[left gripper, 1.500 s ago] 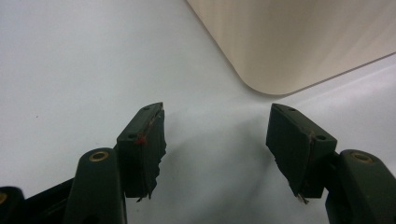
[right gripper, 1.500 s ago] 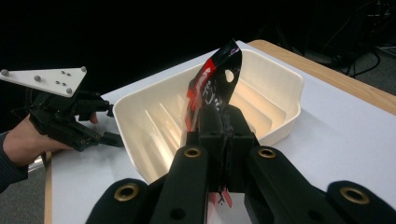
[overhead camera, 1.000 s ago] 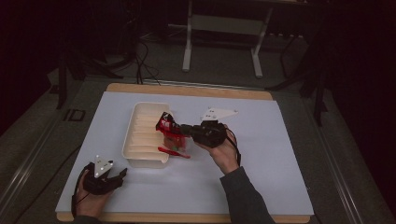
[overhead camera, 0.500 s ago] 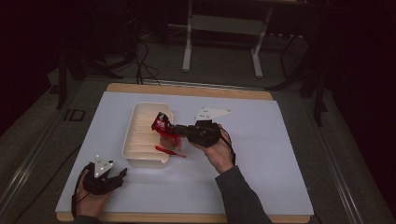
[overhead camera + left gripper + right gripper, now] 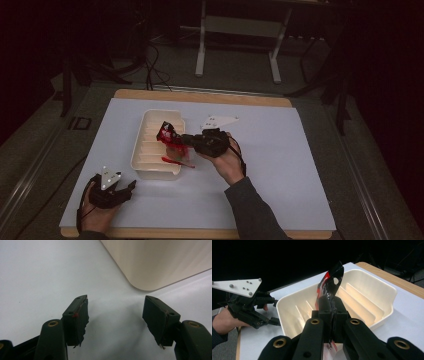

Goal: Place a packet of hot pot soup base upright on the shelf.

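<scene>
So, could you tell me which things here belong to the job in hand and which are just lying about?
In the job:
- red-and-black packet, clamped in the right gripper
- white divided tray

Lying about:
- red item at the tray's edge
- left gripper, open, resting on the table

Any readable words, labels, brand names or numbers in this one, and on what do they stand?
None can be read.
Red and black packet clamped in the right gripper: its print is too blurred and creased to read.
White divided tray: plain, no markings.
Left gripper: no lettering on its pads.
</scene>
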A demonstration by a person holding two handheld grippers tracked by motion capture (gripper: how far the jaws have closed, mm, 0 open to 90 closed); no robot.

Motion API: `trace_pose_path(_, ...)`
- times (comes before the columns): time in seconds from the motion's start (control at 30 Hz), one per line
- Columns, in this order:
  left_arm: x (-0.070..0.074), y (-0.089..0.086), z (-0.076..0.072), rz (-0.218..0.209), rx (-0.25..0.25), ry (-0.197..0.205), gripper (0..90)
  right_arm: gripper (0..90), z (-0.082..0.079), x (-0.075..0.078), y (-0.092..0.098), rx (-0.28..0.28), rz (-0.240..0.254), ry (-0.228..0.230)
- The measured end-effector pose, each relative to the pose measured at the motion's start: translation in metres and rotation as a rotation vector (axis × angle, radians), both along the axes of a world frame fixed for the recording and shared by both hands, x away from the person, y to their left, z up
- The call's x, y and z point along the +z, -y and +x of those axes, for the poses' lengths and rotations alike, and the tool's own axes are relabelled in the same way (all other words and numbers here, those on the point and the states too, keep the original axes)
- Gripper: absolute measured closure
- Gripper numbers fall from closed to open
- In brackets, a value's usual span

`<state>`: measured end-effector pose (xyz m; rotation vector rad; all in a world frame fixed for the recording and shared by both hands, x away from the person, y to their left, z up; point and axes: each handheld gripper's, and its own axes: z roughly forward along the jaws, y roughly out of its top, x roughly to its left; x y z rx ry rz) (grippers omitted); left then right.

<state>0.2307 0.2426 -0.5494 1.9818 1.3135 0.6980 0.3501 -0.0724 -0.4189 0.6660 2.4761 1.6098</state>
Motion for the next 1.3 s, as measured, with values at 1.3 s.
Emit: trace_pose_path(1.3, 0.0, 0.0, -0.001, -0.004, -0.002, 0.006, 37.3, 88.8, 0.005, -0.006, -0.04, 0.063, 0.002, 0.005)
